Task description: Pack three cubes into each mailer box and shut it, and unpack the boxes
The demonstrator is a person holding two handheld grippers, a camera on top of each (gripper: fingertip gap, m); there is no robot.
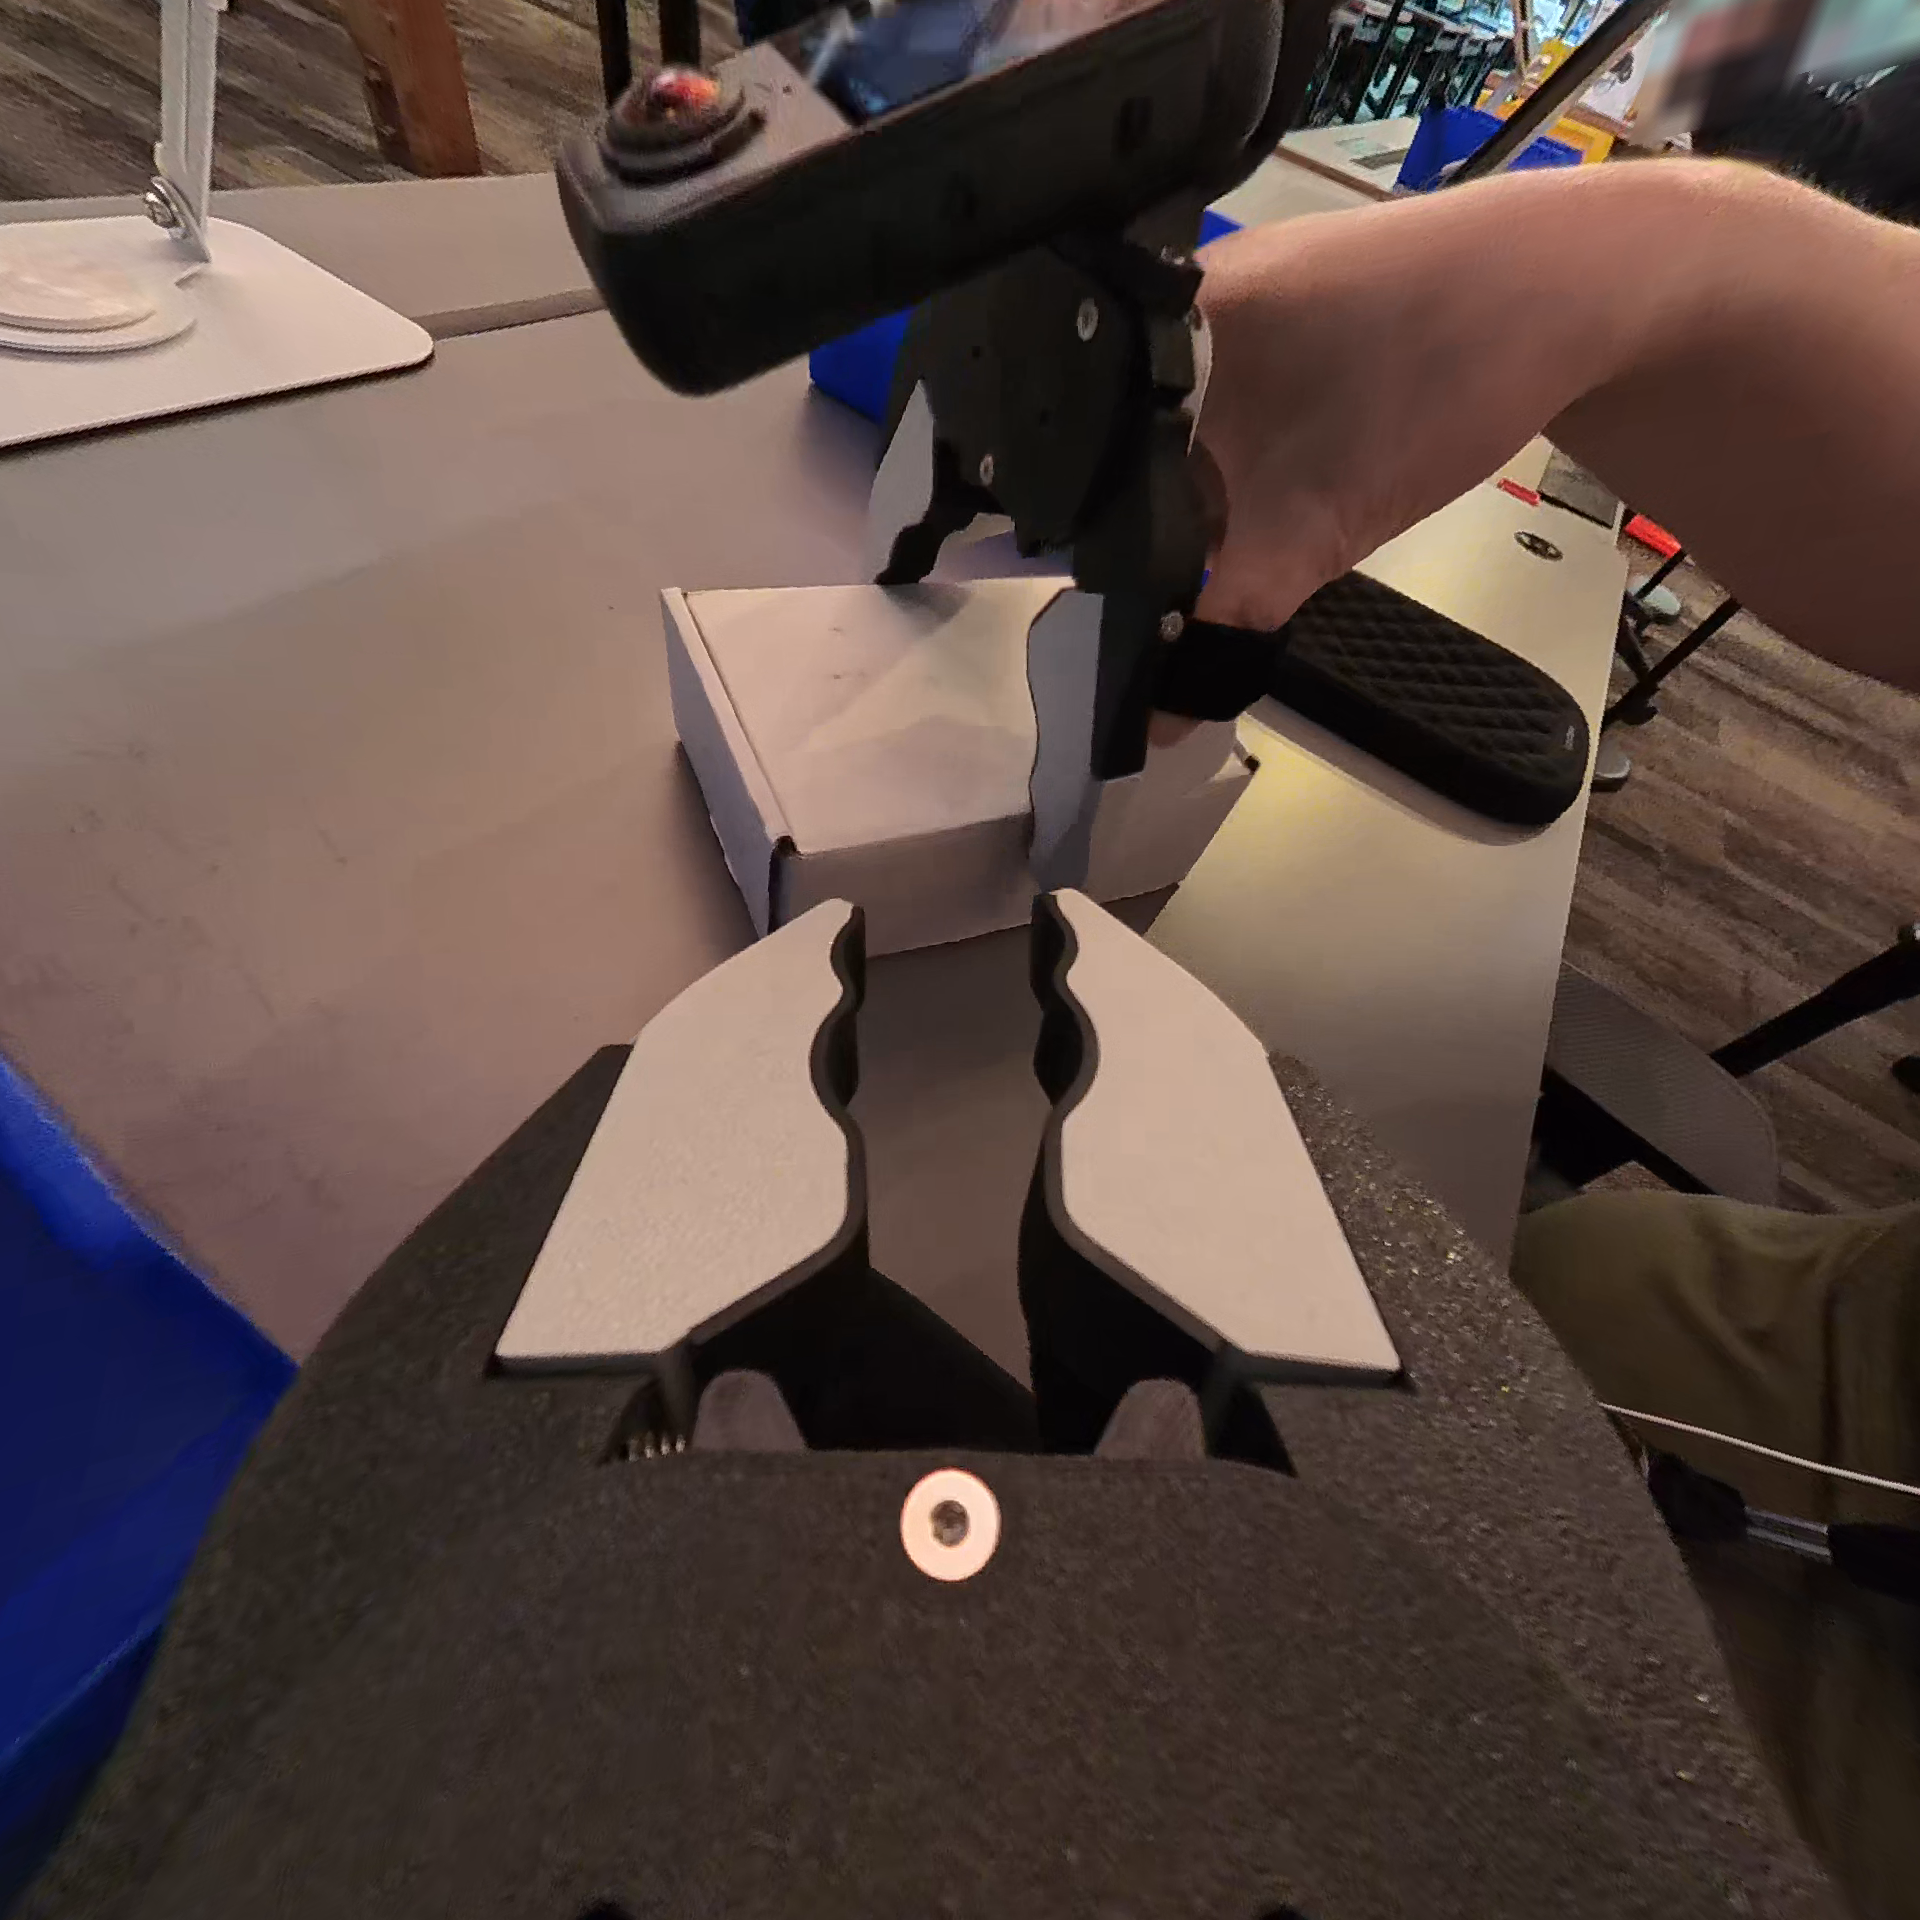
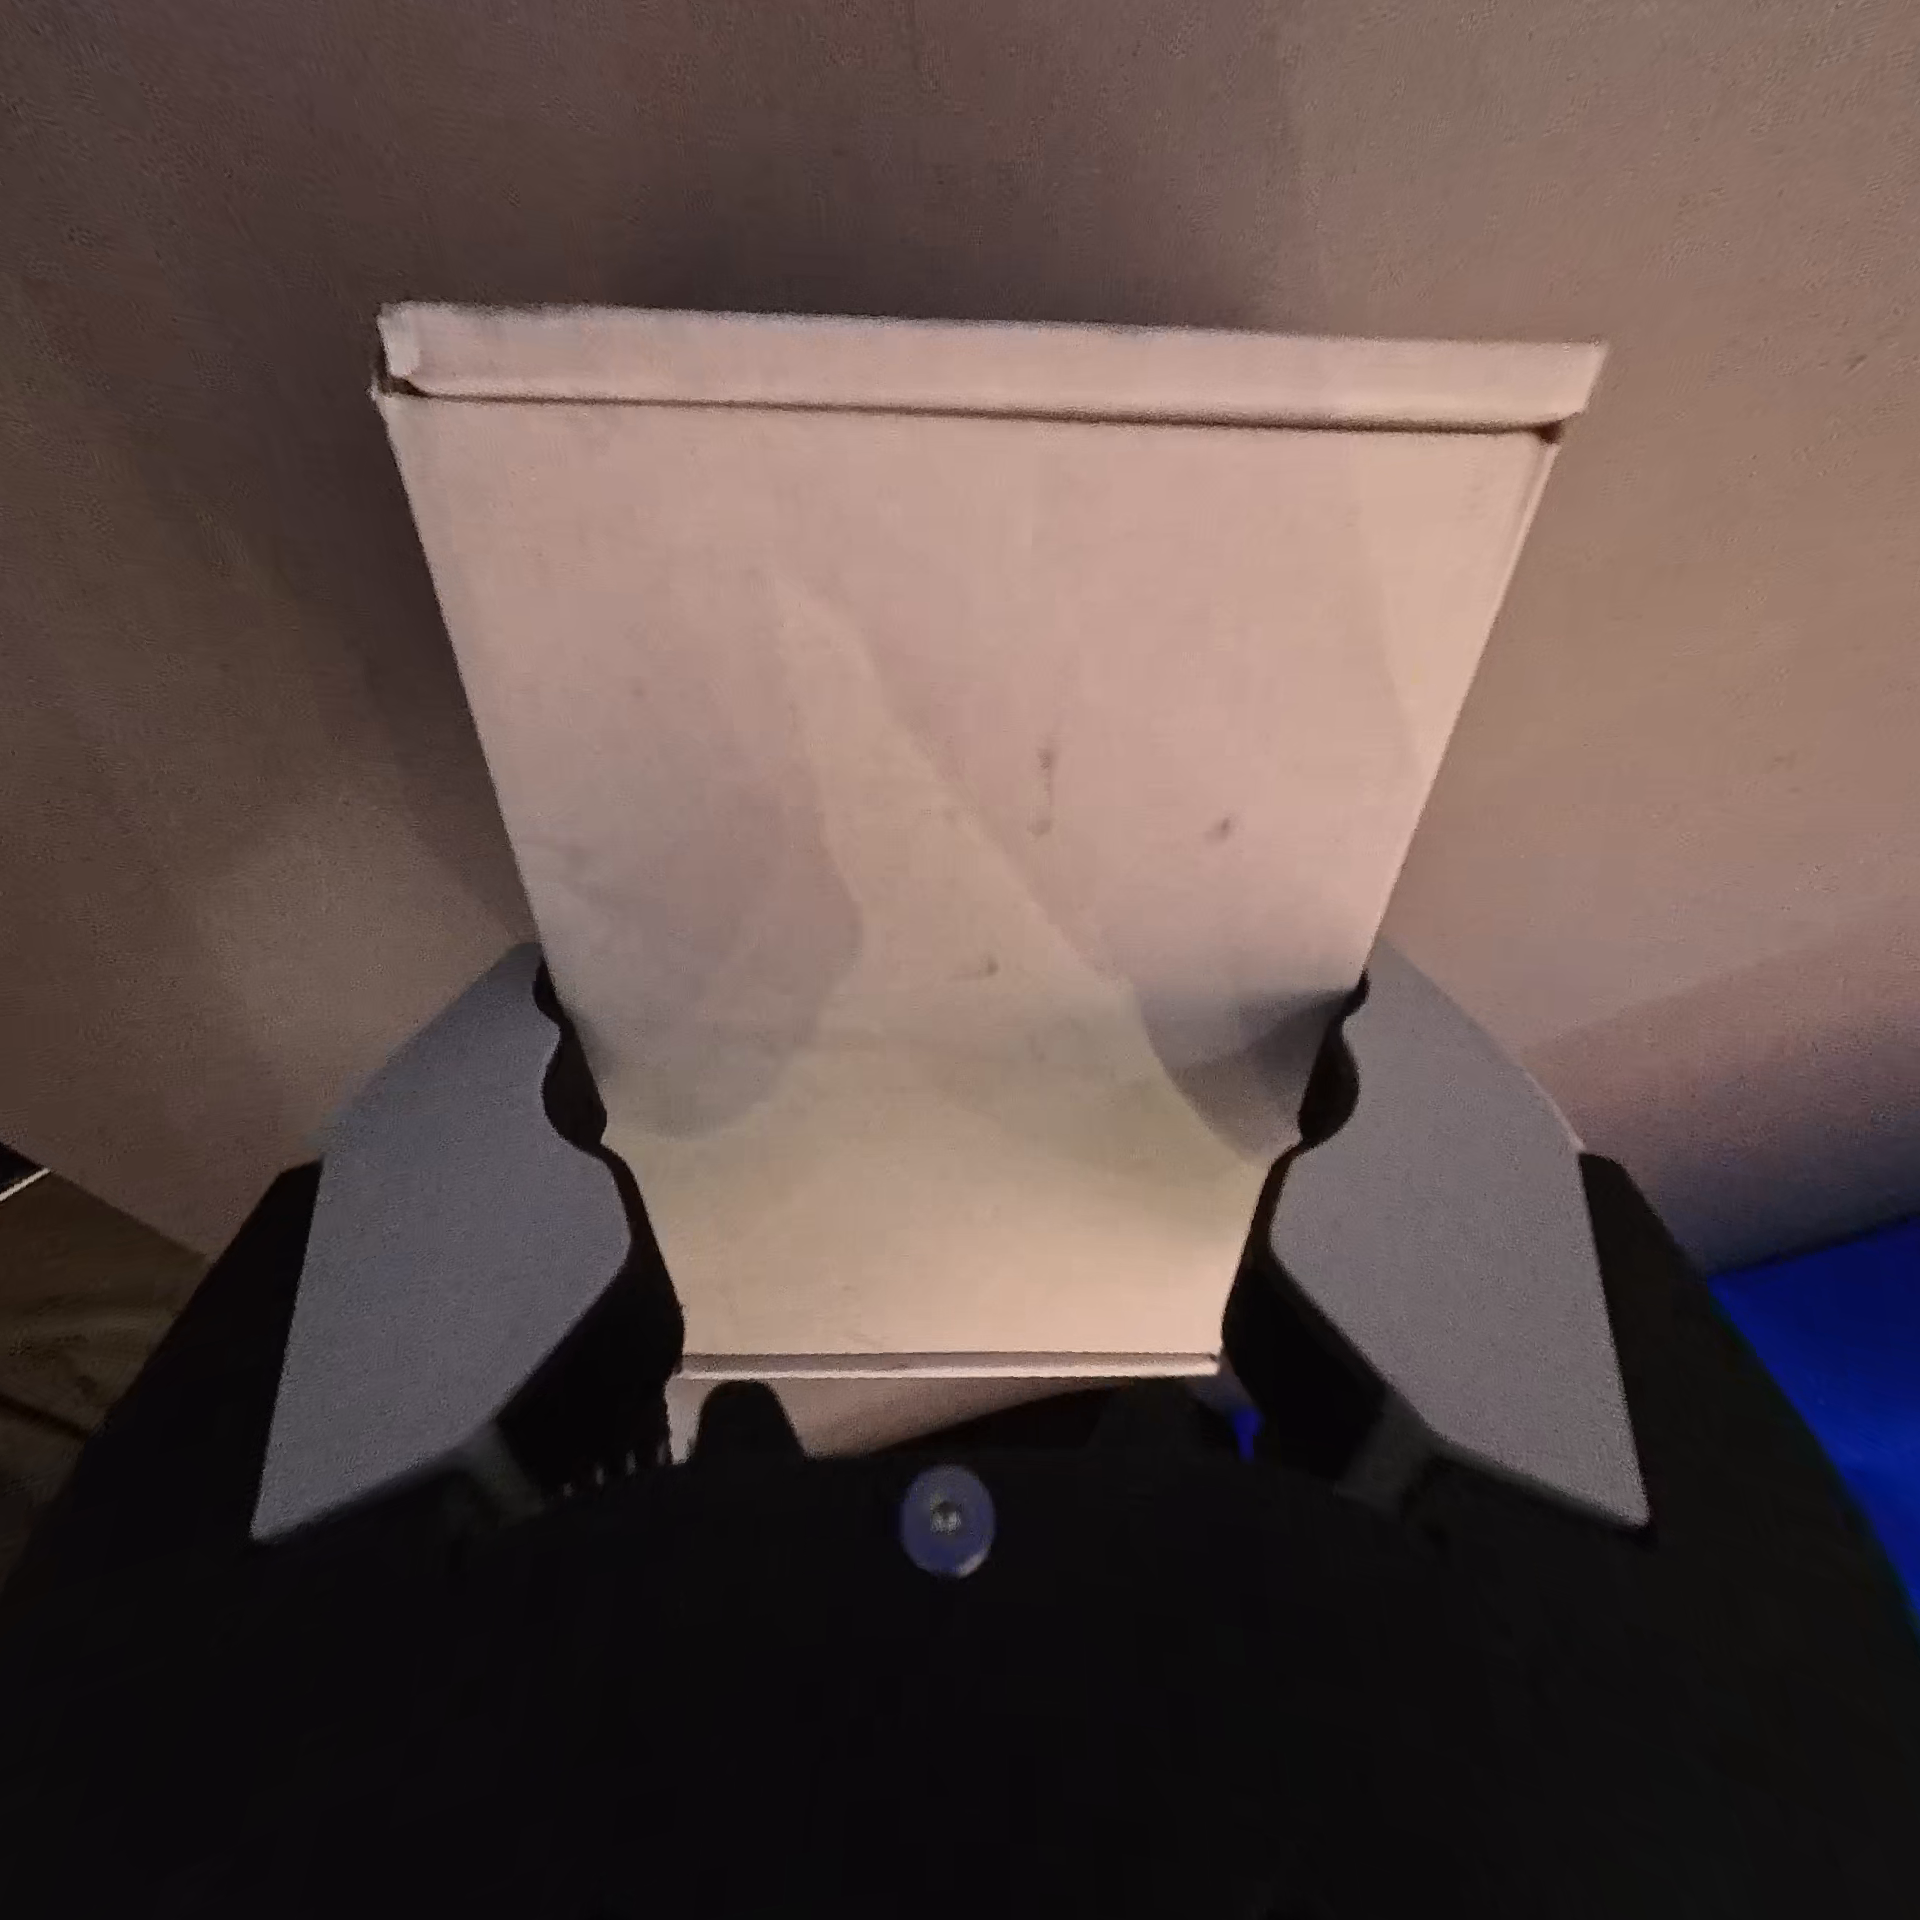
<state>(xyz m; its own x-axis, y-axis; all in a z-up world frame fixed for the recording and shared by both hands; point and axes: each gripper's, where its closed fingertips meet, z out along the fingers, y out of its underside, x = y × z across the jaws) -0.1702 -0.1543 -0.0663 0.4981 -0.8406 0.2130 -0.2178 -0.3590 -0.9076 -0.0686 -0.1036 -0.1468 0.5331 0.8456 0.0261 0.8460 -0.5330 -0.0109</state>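
while right gripper (image 2: 951,997) jaws straddle shut mailer box (image 2: 966,727), left gripper (image 1: 948,914) parted, empty

No writing can be read anywhere — the white mailer box (image 2: 966,790) has a bare lid (only faint scuffs). Papers on the far table (image 1: 1361,156) are too blurred to make out.

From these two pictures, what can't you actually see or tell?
- Inside of the white box: both views, the lid is shut, so any cubes are hidden.
- Right gripper grip: its jaws straddle the box, but contact is unclear.
- Box's far side: left wrist view, covered by the gripper and hand.
- Blue bin: cut off by the left edge.
- Left gripper: open, empty.
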